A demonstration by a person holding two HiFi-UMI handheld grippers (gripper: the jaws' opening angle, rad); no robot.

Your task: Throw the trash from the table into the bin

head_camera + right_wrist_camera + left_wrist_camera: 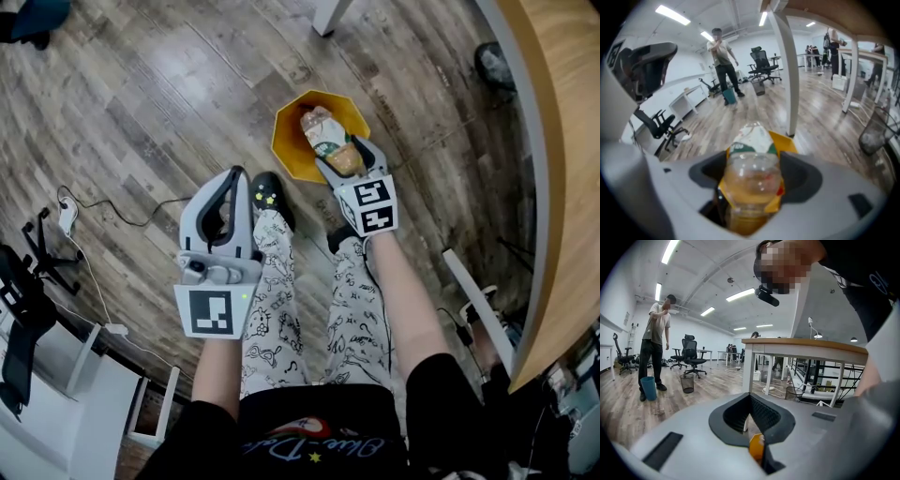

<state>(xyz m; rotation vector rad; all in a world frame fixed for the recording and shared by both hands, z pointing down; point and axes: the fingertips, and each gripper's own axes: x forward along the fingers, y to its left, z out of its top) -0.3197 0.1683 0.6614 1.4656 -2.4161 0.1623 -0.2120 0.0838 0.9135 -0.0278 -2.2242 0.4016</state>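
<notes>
right gripper (349, 157) clamped on 1 plastic drink bottle (326, 133), held over yellow bin (291, 145) | left gripper (238, 178) jaws together, empty | risk: bottle base overhangs rim; releasing here could bounce it onto floor

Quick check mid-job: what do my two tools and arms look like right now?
Both the left tool and the right tool are light grey shells with black ribbed jaw pads. Each carries a white cube with black square markers. No cables show on them. The arms wear short black sleeves.
</notes>
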